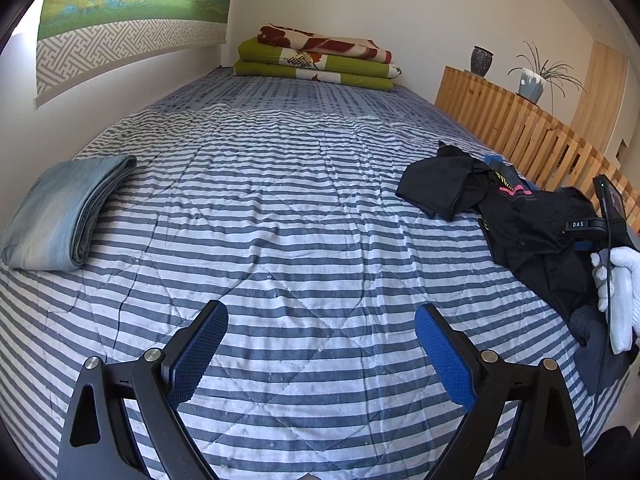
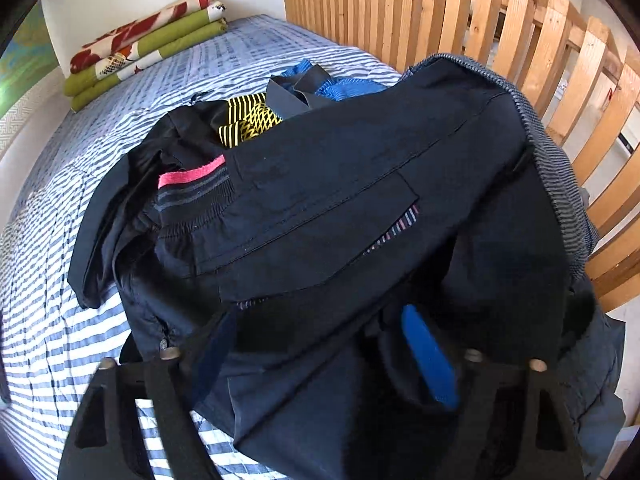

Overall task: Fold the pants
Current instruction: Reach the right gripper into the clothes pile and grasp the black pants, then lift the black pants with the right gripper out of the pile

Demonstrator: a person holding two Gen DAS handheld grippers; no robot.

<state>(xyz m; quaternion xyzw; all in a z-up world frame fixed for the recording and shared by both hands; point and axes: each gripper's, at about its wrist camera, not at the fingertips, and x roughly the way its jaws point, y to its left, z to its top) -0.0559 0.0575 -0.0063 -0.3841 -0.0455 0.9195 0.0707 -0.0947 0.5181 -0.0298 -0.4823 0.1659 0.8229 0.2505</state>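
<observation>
Dark navy pants lie crumpled on top of a heap of clothes at the right side of the bed; in the left wrist view the same heap is black. My right gripper is sunk into the pants, with a fold of the navy cloth between its fingers. The blue pad of one finger shows bare, so the jaws stand open around the cloth. My left gripper hovers open over the bare striped quilt, with nothing between its fingers. A white-gloved hand holds the right gripper at the heap.
Folded pale-blue jeans rest at the bed's left edge. Stacked green and red blankets lie at the head of the bed. A wooden slat railing runs close along the right side. Yellow-black and blue garments sit within the heap.
</observation>
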